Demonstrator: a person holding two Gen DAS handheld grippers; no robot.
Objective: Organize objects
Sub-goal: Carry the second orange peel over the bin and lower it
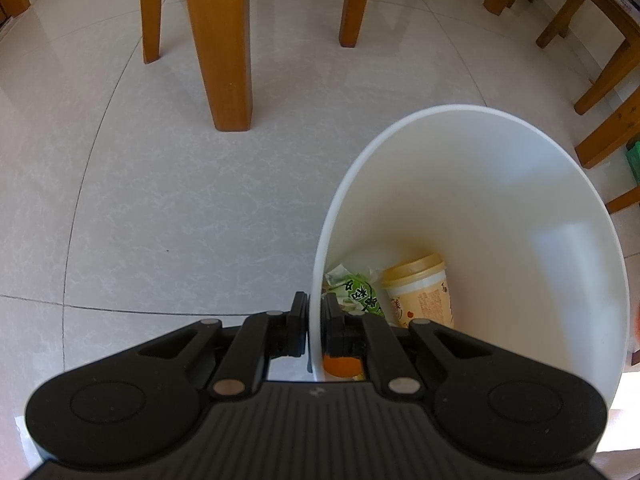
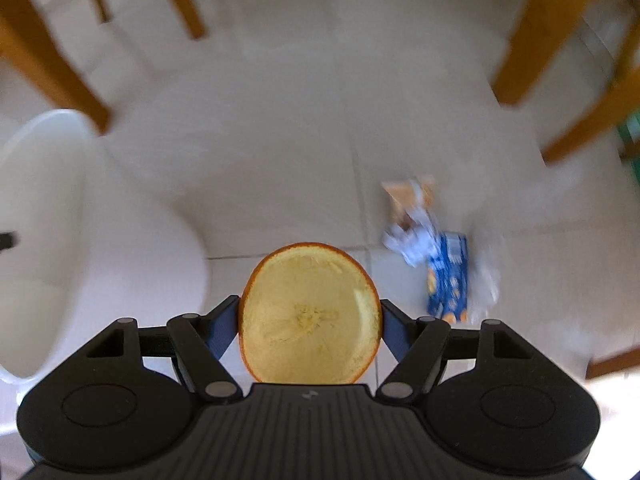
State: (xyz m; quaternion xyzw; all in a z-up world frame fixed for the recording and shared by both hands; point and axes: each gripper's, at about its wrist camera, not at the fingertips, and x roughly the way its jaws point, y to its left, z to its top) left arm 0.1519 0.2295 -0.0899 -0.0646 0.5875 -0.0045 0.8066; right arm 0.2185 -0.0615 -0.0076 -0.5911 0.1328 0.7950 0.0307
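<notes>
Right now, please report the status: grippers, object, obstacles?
Left gripper shut on white bin rim. Right gripper holds orange half. Blue wrapper on floor. Path to bin clear.

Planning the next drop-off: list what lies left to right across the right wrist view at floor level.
White plastic bin → orange half, cut face up, held in the right gripper → crumpled white-and-tan wrapper → blue printed carton lying on the tiled floor.
</notes>
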